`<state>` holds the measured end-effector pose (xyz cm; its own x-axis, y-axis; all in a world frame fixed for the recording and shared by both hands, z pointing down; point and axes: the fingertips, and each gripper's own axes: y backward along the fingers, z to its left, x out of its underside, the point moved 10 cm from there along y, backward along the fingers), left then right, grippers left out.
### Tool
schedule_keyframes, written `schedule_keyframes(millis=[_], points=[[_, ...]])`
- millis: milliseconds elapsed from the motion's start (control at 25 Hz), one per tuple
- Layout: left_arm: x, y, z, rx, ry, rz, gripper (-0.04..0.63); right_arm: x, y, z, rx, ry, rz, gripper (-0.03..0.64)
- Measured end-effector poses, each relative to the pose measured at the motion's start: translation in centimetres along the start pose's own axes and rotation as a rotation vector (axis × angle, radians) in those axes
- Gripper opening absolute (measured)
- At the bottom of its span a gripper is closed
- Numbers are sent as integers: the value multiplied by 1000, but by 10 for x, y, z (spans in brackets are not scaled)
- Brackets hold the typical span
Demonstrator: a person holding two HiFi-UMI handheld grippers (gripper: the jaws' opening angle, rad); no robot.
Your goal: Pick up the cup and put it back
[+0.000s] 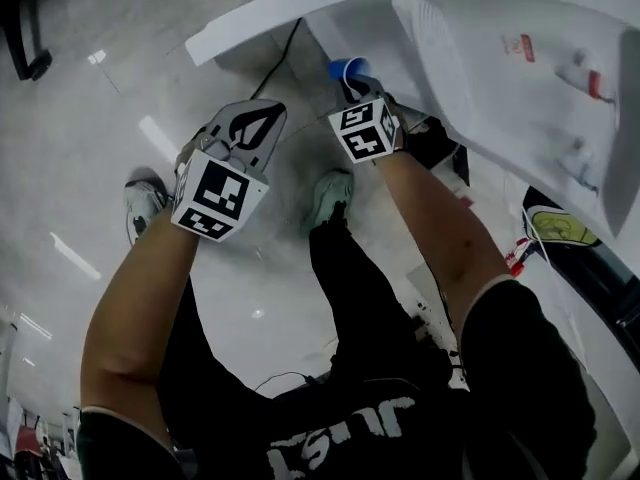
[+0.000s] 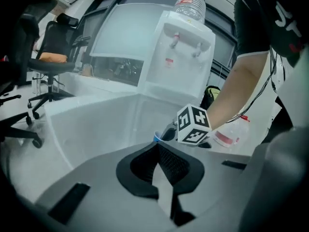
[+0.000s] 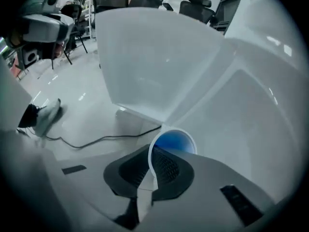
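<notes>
A blue cup with a white rim [image 3: 174,141] is held by its wall in my right gripper [image 3: 153,166], which is shut on it, one pad inside the cup and one outside. In the head view the cup [image 1: 345,68] shows just past the right gripper [image 1: 355,83], low beside the white water dispenser [image 1: 520,68] and pointing steeply down. My left gripper [image 1: 262,118] hangs to its left over the floor, jaws together with nothing between them. In the left gripper view, past its own jaws [image 2: 157,151], a sliver of the cup's rim [image 2: 157,138] shows by the right gripper's marker cube [image 2: 193,124].
The water dispenser [image 2: 181,57] carries a bottle [image 2: 189,6] on top. A white desk edge [image 1: 290,8] runs overhead of the floor. A black cable [image 3: 96,139] lies on the floor. The person's shoes [image 1: 330,198] stand below. An office chair [image 2: 53,57] is at left.
</notes>
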<state>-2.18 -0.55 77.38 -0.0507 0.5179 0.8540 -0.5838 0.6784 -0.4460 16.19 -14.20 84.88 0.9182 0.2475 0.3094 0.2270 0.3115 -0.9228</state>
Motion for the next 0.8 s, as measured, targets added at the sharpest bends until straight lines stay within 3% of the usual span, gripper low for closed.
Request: schedule_keyframes(millis=[400,800], points=[[40,-42,23,39,-8,-10,5,22,-97,-69,165,-9,98,37],[36,-55,36,49,-1,-20,5,30,-127,-87,195,-8,165,38]])
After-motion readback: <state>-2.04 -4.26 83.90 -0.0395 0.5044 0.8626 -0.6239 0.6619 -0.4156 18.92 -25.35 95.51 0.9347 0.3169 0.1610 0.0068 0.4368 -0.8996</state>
